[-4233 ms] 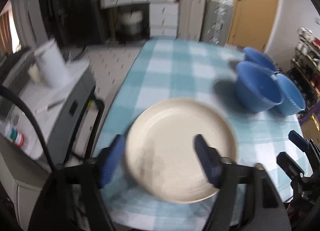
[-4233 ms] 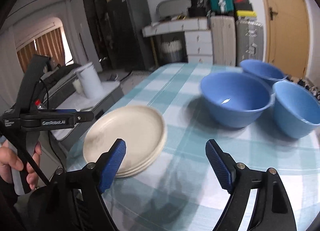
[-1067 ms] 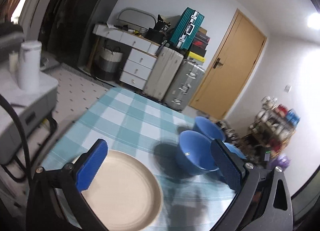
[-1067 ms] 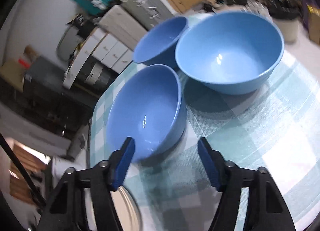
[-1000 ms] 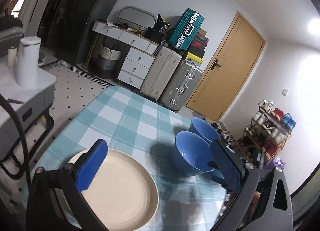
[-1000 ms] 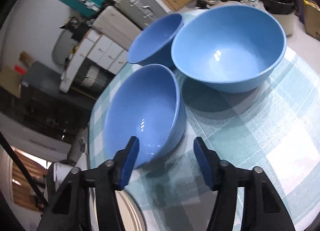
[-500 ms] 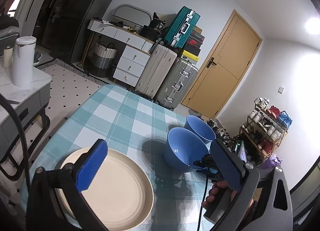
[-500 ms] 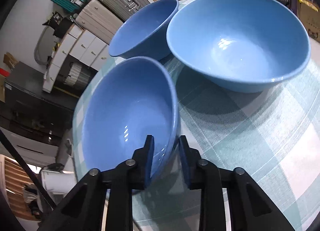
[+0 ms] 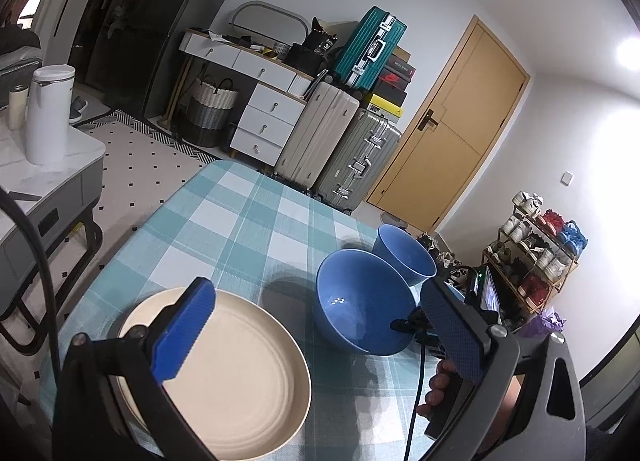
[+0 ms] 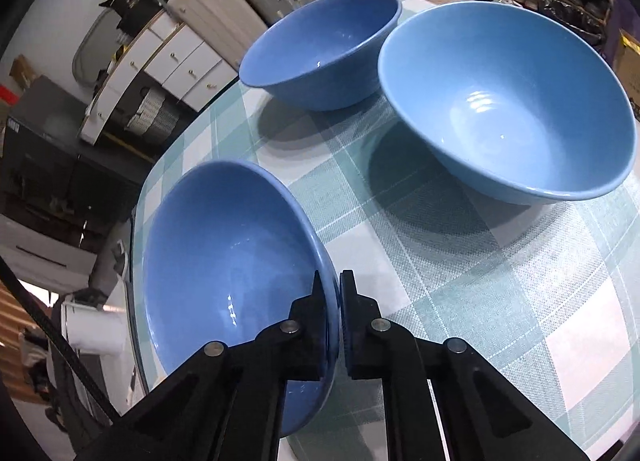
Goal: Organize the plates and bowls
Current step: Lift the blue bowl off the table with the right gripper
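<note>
Three blue bowls stand on the checked tablecloth [image 10: 520, 301]. My right gripper [image 10: 334, 293] is shut on the near rim of the closest blue bowl [image 10: 224, 261], one pad inside and one outside. The large bowl [image 10: 500, 101] and the far bowl [image 10: 320, 53] sit apart behind it. In the left wrist view my left gripper [image 9: 316, 289] hangs open and empty above the stack of cream plates [image 9: 232, 381]. The gripped bowl [image 9: 360, 309] and the far bowl [image 9: 404, 257] show there, with a hand [image 9: 440, 385] on the right tool. The large bowl is hidden there.
A grey side cabinet with a white kettle [image 9: 48, 113] stands left of the table. Suitcases [image 9: 340, 149] and drawers line the far wall beside a wooden door [image 9: 452, 133]. A shoe rack [image 9: 536, 253] is off the table's right side.
My right gripper moved in on the near blue bowl and its jaws closed from wide apart onto the rim. The left gripper stayed where it was, open.
</note>
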Demonstrator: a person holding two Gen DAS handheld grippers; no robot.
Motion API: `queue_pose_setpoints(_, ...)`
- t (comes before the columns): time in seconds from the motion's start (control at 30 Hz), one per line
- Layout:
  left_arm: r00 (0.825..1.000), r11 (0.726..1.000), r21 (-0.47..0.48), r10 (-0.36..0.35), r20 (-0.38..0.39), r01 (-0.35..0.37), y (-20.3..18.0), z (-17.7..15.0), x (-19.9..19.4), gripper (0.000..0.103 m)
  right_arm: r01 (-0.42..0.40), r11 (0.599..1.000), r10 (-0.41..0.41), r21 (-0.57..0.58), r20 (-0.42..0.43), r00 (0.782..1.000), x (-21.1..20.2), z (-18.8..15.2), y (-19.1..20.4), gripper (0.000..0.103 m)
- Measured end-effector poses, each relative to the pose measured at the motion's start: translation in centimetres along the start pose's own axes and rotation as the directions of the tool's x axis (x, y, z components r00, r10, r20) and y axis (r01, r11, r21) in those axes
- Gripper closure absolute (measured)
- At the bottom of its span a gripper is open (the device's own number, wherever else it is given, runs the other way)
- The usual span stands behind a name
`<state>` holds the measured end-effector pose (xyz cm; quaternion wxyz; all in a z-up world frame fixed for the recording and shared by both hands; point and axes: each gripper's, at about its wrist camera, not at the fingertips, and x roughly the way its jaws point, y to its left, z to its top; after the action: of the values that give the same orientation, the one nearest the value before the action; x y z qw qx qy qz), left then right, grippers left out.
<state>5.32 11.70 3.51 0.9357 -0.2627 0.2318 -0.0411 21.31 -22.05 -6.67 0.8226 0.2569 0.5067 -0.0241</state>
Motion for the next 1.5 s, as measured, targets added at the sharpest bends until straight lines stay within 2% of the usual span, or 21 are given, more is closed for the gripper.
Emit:
queue_pose_setpoints(0.2,1.000,1.000,-0.004,0.010,-0.009,-0.010,0.4,-0.1,0.3,0.000,0.005,1.000,-0.005,-0.003,-0.015,1.000,-0.1,-0.3,-1.0,0.098)
queue_pose_setpoints(0.37,1.000,1.000,-0.016,0.015,-0.021,-0.015,0.6,-0.1,0.7,0.000,0.004,0.997,-0.005,-0.073,-0.011,1.000,-1.1,-1.6,-1.7,0.098)
queue_pose_setpoints(0.83,0.999,0.999,-0.007,0.031,-0.041,-0.032,0.8,-0.5,1.2,0.000,-0.045,0.998,0.040,-0.049,-0.108,0.993,-3.2,-4.4,-6.0,0.098)
queue_pose_setpoints(1.2,0.998,0.999,0.009,0.042,-0.049,-0.041,0.2,-0.8,1.6,0.000,0.019,0.994,-0.035,-0.111,-0.149,0.988,-6.0,-5.3,-9.8,0.098)
queue_pose_setpoints(1.5,0.994,0.998,0.017,0.068,-0.081,-0.067,-0.1,-1.4,2.6,0.000,0.123,0.981,-0.147,-0.150,-0.159,0.976,-7.8,-4.8,-12.9,0.097)
